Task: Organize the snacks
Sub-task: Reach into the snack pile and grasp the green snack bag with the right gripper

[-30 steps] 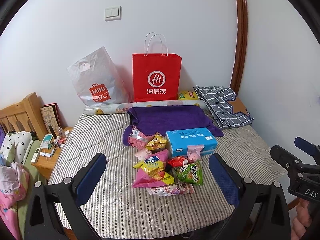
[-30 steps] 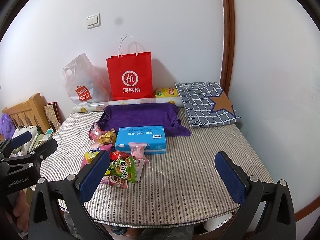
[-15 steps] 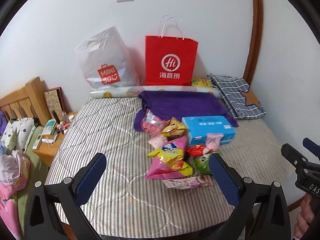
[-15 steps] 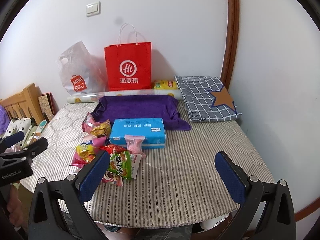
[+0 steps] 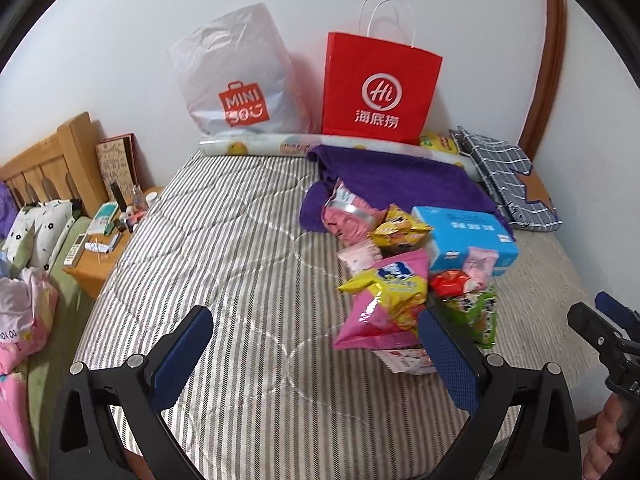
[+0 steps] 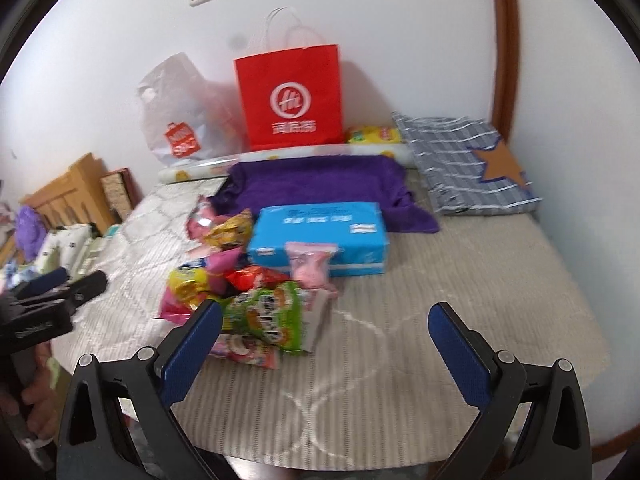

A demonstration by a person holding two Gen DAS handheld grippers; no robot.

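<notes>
- Far left: wooden headboard (image 5: 38, 164), nightstand (image 5: 102, 258) cluttered with small items, just beside striped mattress (image 5: 224, 248).
- Left gripper (image 5: 314, 338) low over mattress's near left part, jaws wide apart, nothing between; right blue pad (image 5: 448, 360) overlapping near edge of snack pile in view, contact unclear.
- Back wall, left to right: white Miniso bag (image 5: 236, 80), red paper bag (image 5: 380, 88), yellow packet (image 5: 438, 142) behind rolled mat (image 5: 272, 146).
- Purple towel (image 5: 400, 178) spread behind snacks, under far edge of blue tissue pack (image 5: 466, 236).
- Snack pile centre-right on mattress: pink-silver bag (image 5: 346, 212) farthest back, yellow chip bag (image 5: 398, 232) beside it, pink-yellow bag (image 5: 390, 300) in front, red packet (image 5: 450, 282), green bag (image 5: 472, 312), flat pink-white pack (image 5: 404, 358) nearest front edge.
- Small pink packet (image 5: 480, 262) leaning on front of blue tissue pack.
- Checked cushion (image 5: 508, 172) with star at back right corner.
- Right gripper (image 6: 326, 332) near front edge of mattress, jaws wide apart, empty; left pad (image 6: 192, 344) just beside green bag (image 6: 266, 314), other pad over bare mattress (image 6: 460, 264).
- Right wrist view blurred; tissue pack (image 6: 320, 232) centre, snacks left of it.
</notes>
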